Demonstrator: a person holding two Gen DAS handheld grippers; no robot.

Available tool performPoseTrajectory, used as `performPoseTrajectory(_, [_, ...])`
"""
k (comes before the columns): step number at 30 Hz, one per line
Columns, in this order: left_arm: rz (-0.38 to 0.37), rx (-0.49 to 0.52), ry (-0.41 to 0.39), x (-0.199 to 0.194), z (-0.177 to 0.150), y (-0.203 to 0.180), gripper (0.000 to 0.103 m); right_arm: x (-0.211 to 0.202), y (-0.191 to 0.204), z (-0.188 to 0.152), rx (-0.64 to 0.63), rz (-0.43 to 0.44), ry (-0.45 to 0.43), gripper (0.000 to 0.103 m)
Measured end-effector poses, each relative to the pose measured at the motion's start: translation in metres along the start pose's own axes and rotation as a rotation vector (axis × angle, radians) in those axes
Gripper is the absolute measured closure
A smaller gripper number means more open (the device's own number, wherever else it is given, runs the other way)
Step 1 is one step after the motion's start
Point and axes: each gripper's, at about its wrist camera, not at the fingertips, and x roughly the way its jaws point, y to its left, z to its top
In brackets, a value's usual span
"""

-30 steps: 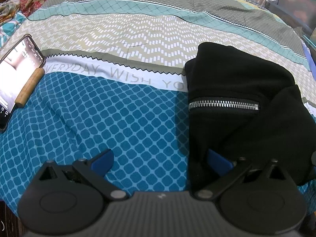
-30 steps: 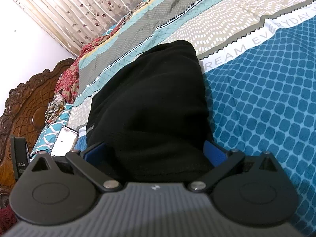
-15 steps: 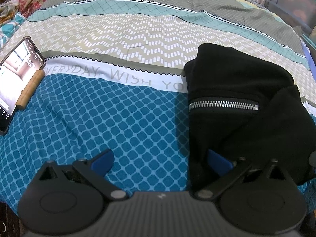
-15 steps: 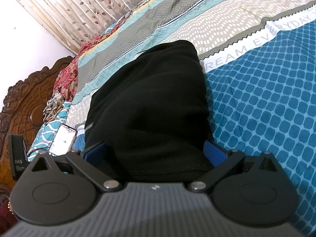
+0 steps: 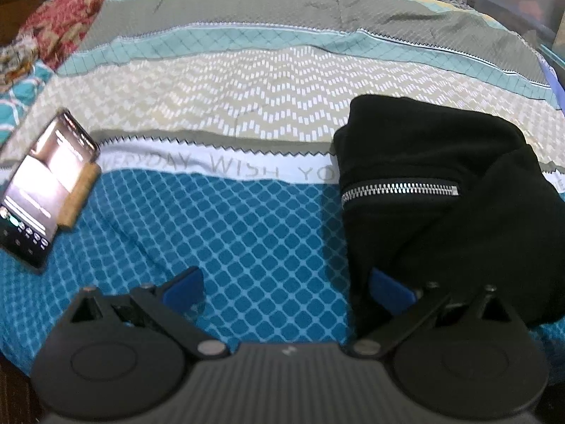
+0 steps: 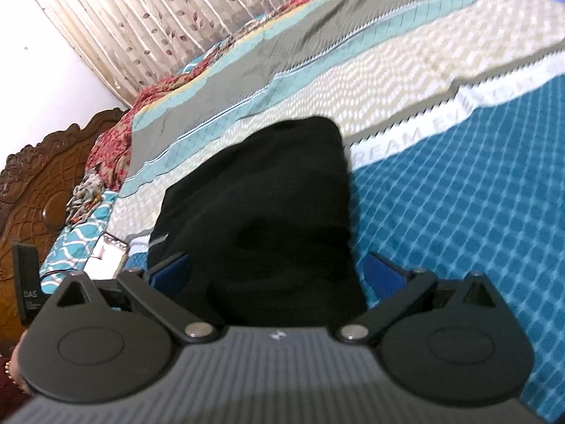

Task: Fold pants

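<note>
The black pants (image 5: 441, 190) lie folded into a thick bundle on the patterned bedsheet (image 5: 247, 113), a silver pocket zipper (image 5: 400, 190) across the top layer. The left gripper (image 5: 286, 286) and right gripper (image 6: 275, 268) are both spread wide, holding nothing

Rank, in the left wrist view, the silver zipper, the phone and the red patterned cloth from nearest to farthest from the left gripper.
From the left gripper, jaws open:
1. Silver zipper, on the black pants, ahead to the right.
2. Phone, propped at the left edge; slightly farther, though close to the zipper.
3. Red patterned cloth, far top left.
</note>
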Motion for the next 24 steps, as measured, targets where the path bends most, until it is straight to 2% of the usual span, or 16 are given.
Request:
performPoseTrajectory(10, [0.034,0.022,-0.051,-0.013,0.009,0.000,0.000,0.001,0.000,0.005,-0.028,-0.032,-0.034,0.000])
performPoseTrajectory(17, [-0.123,-0.040,-0.074,-0.022,0.030,0.021,0.000,0.004,-0.007,0.023,-0.059,-0.014,-0.028,0.000])
performPoseTrajectory(21, [-0.235,-0.064,-0.031,-0.009,0.044,0.026,0.000,0.013,-0.012,0.033,-0.062,0.015,0.004,0.000])
performPoseTrajectory(24, [-0.287,-0.086,0.014,0.010,0.049,0.024,0.000,0.024,-0.017,0.037,-0.048,0.033,0.035,0.000])
